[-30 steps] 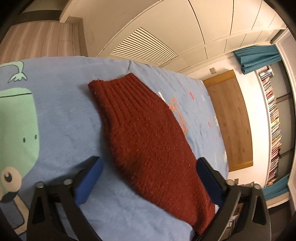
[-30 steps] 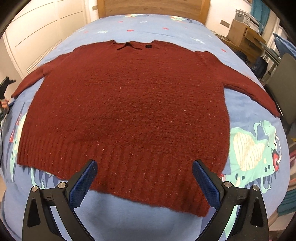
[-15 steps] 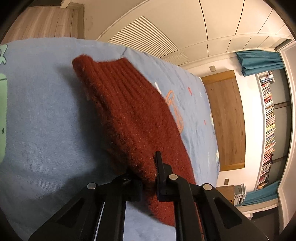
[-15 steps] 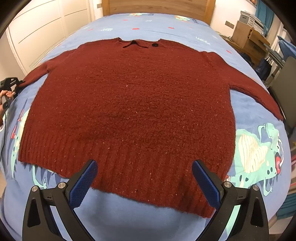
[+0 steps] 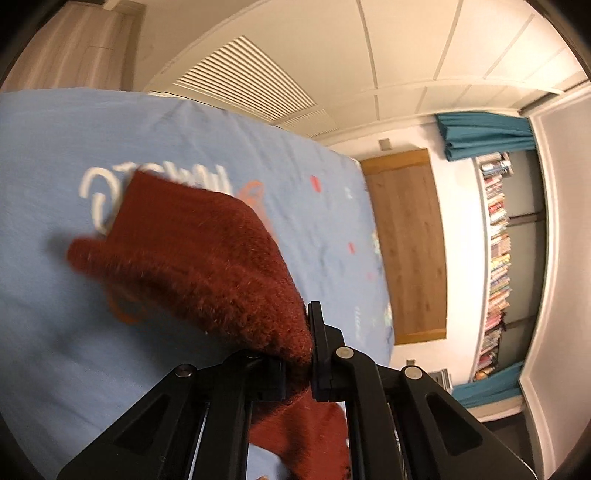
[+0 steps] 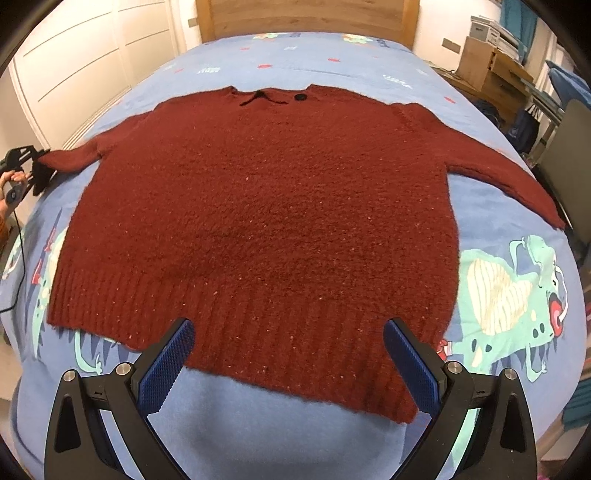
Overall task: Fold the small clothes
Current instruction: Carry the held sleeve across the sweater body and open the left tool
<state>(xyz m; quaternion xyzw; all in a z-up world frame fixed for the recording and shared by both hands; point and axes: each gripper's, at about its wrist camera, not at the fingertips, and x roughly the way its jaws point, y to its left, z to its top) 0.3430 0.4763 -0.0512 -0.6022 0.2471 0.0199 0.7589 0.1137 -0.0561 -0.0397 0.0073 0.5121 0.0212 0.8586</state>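
A dark red knitted sweater [image 6: 266, 206] lies spread flat, front up, on a blue bed cover [image 6: 280, 424]. My left gripper [image 5: 297, 354] is shut on the sweater's left sleeve [image 5: 207, 266] and holds it lifted off the cover, the cuff end drooping. In the right wrist view the left gripper [image 6: 35, 170] shows small at the far left, at the sleeve's end. My right gripper [image 6: 288, 354] is open and empty, above the sweater's ribbed hem. The right sleeve [image 6: 509, 177] lies stretched out flat.
The cover has cartoon dinosaur prints [image 6: 517, 295]. A wooden headboard [image 6: 306, 16] stands at the far end. White wardrobe doors [image 6: 81, 62] line the left side. A chair [image 6: 565, 147] and boxes [image 6: 487, 62] stand to the right of the bed. A bookshelf [image 5: 498, 258] is on the wall.
My left gripper has shut on the left sleeve and lifted it, the sleeve now bunched and raised off the cover. My right gripper has stayed open over the hem.
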